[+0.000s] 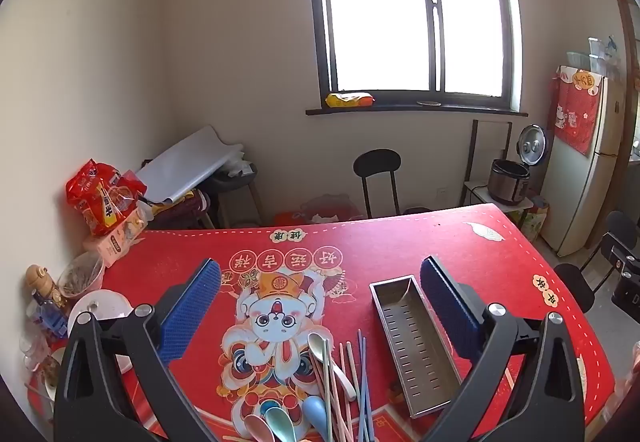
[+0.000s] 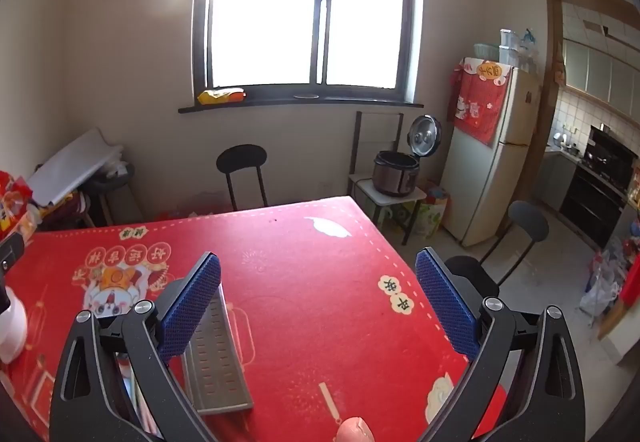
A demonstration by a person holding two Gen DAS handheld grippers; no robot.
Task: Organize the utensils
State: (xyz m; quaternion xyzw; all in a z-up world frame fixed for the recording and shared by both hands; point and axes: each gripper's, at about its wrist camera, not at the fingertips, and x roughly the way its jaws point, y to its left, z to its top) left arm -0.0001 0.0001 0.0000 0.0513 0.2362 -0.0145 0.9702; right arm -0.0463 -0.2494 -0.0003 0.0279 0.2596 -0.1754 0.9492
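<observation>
A perforated steel utensil tray lies on the red table mat, right of centre in the left wrist view. A loose pile of chopsticks and pastel spoons lies just left of it, near the front edge. My left gripper is open and empty above the mat, behind the pile. My right gripper is open and empty above bare mat. The tray sits under its left finger there.
Bowls, a bottle and snack bags crowd the table's left edge. A white object stands at the left in the right wrist view. Black chairs, a rice cooker and a fridge stand beyond the table.
</observation>
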